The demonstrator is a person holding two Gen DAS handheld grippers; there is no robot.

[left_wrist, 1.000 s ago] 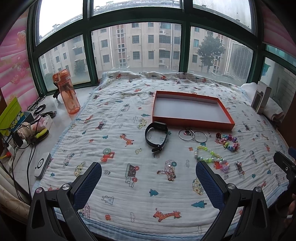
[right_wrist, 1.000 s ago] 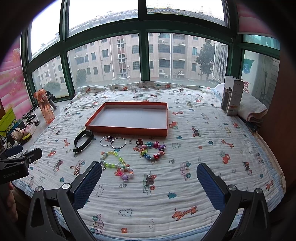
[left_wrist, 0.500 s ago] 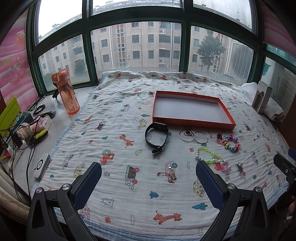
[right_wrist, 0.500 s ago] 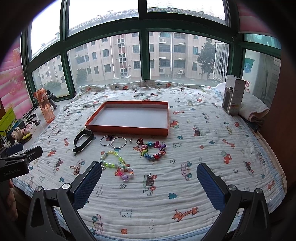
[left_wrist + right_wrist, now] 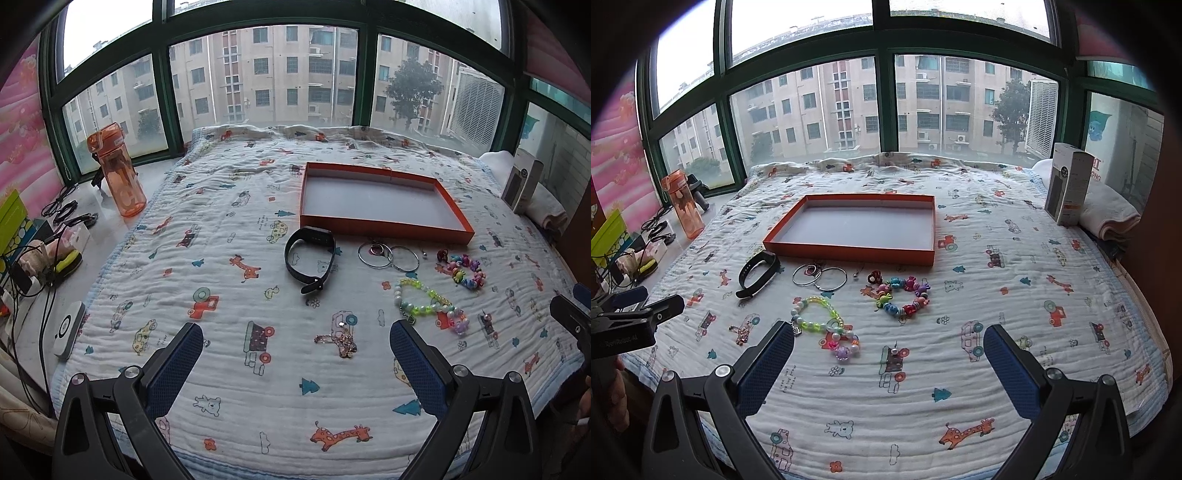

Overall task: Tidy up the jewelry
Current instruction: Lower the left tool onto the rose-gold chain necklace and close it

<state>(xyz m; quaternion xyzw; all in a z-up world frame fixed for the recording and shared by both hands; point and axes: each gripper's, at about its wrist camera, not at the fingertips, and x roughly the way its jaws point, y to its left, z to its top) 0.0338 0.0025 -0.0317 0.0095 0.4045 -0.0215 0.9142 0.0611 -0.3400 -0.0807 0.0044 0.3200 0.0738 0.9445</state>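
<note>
A: Orange card tray [image 5: 849, 254], shallow and rectangular, pale grey floor, nothing in it. It sits flat on the quilted cotton bedspread [image 5: 997, 332], white with printed cars and giraffes, ribbed texture.

B: Jewellery position?

A: All on the bedspread, just in front of the tray's near wall. Black rubbery wristband [image 5: 309, 258], looped, strap end loose. Two thin metal hoops [image 5: 388, 255] overlapping, a small ring lying inside one. Multicoloured plastic bead bracelet [image 5: 903, 297], chunky, roughly heart-shaped. Translucent green-and-pearl bead bracelet [image 5: 822, 325] nearer the camera, with a small charm. Fine rose-gold chain [image 5: 338, 341], crumpled in a heap.

B: Tools?

A: Left gripper [image 5: 295, 363]: jaws spread wide, nothing between them, blue textured pads [image 5: 173, 369], hovering above the chain. Right gripper [image 5: 888, 363]: likewise spread wide and empty, above the bedspread near the green bracelet.

B: Periphery?

A: Orange translucent water bottle [image 5: 117, 171] upright on the sill, left. White carton [image 5: 1069, 184] upright against folded towels [image 5: 1108, 214], right.
</note>
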